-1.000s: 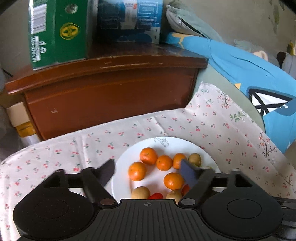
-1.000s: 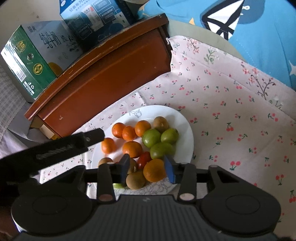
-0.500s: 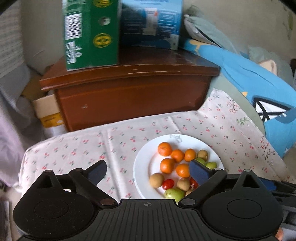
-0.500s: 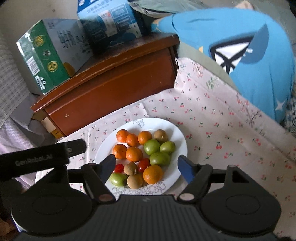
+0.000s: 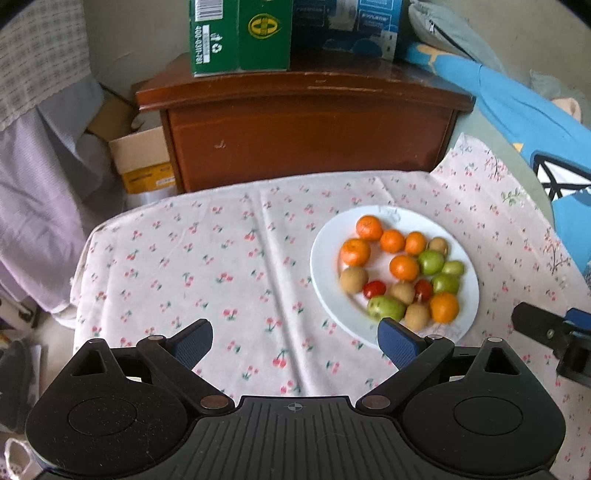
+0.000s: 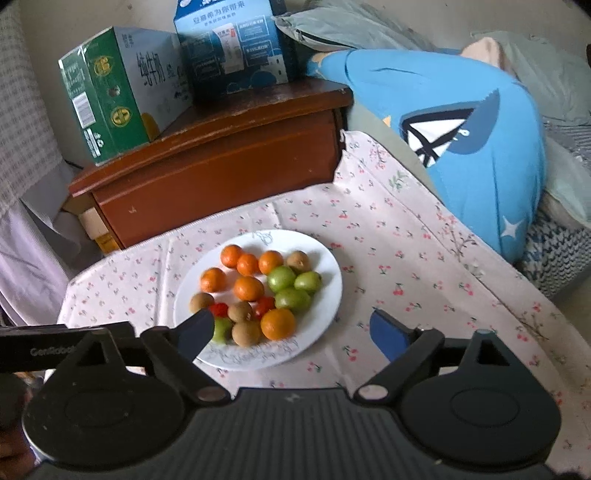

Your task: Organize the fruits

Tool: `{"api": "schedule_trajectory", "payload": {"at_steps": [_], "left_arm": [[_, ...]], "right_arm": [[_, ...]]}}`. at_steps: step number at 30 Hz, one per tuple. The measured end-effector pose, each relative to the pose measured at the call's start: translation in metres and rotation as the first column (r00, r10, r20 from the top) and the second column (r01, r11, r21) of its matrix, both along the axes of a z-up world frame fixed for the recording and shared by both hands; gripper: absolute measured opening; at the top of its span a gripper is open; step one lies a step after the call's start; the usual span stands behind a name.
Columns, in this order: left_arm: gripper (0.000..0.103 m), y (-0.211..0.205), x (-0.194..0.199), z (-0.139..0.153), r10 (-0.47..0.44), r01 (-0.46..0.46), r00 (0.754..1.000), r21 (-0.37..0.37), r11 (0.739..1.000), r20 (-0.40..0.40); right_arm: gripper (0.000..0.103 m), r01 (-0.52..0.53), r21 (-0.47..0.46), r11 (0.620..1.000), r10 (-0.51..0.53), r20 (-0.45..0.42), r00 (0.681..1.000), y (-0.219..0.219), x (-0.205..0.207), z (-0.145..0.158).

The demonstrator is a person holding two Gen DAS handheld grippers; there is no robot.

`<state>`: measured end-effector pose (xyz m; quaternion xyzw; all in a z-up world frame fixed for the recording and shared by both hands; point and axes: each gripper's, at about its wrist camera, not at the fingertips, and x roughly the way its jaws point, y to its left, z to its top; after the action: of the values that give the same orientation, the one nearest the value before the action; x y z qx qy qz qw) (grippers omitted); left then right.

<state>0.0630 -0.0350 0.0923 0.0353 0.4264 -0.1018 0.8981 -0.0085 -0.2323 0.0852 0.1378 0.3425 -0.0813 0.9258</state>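
Note:
A white plate [image 5: 320, 273] [image 6: 328, 295] on a cherry-print cloth holds several oranges [image 5: 355, 252] [image 6: 277, 324], green fruits [image 5: 430, 261] [image 6: 281, 278], brown kiwis [image 5: 353, 279] [image 6: 246, 333] and small red tomatoes [image 5: 374, 289] [image 6: 264, 305]. My left gripper [image 5: 295, 341] hangs open above the cloth, left of and nearer than the plate, with nothing between its fingers. My right gripper [image 6: 293, 332] is still opening over the plate's near edge; nothing is gripped, and the pads touch no fruit. Part of the right gripper's black body [image 5: 554, 332] shows at the right edge of the left wrist view.
The cherry-print cloth [image 5: 207, 266] [image 6: 424, 280] covers a small table. Behind it stands a brown wooden cabinet [image 5: 310, 133] [image 6: 221, 166] carrying a green carton [image 5: 236, 33] [image 6: 110, 92] and a blue carton [image 6: 232, 48]. A blue pillow [image 6: 472, 147] lies to the right.
Both grippers have pulled back and up from the plate. The right jaws, nearly closed around an orange before, have spread wide and the orange lies on the plate. The left jaws widened slightly.

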Motion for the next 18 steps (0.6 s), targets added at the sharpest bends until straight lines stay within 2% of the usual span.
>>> {"api": "schedule_trajectory", "payload": {"at_steps": [6,18], "left_arm": [[0.097,0.0055,-0.0065,-0.0039,0.023,-0.023,0.999,-0.001,1.000,-0.043],[0.097,0.0010,-0.0068,-0.0035,0.027,-0.025,0.999,0.032,0.999,-0.046]], "right_arm": [[0.095,0.022,-0.008,1.000,-0.023,-0.039,0.999,-0.0022,-0.0050,-0.0027],[0.098,0.028,-0.055,0.998,-0.034,-0.115,0.993,0.0008,-0.0009,-0.0101]]}}
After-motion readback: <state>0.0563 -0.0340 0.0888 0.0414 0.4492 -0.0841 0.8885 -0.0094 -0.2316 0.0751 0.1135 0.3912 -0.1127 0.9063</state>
